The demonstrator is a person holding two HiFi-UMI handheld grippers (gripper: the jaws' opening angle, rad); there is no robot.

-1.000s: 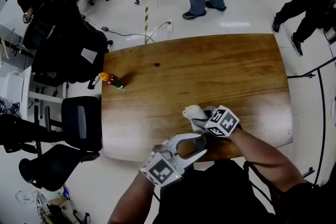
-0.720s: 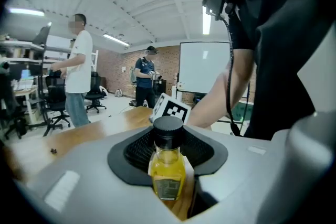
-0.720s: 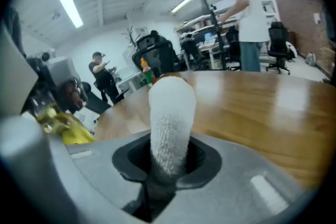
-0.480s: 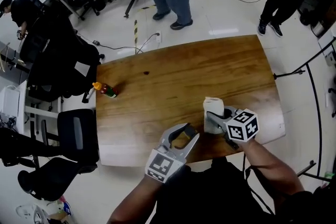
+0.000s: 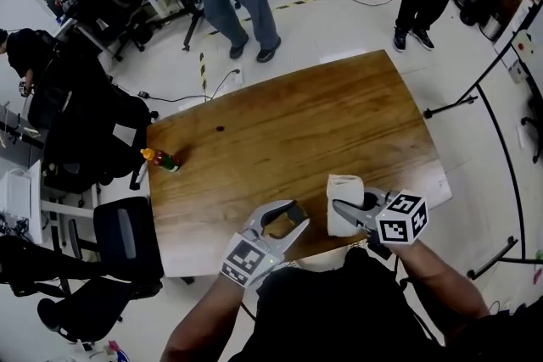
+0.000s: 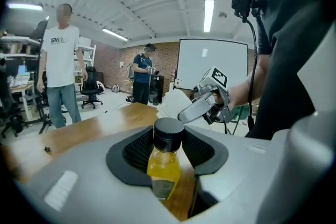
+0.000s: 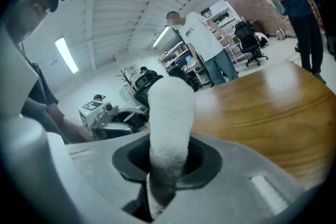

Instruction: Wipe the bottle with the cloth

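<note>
Wooden surface (image 5: 297, 123) lies beneath. Left hand-held gripper (image 5: 287, 214) holds the bottle (image 6: 164, 165) by its neck, jaws opening slightly; right hand-held gripper (image 5: 341, 206) clamps the cloth (image 7: 168, 118). Wiping seems unstarted: next, cloth must meet bottle.

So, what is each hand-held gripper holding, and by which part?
The left hand-held gripper holds the bottle at its neck and cap, jaws opening; the right hand-held gripper holds the rolled white cloth by its lower end.

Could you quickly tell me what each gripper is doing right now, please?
Left gripper: bottle between its jaws, pads on it, jaws opening slightly.
Right gripper: closed on the cloth.
</note>
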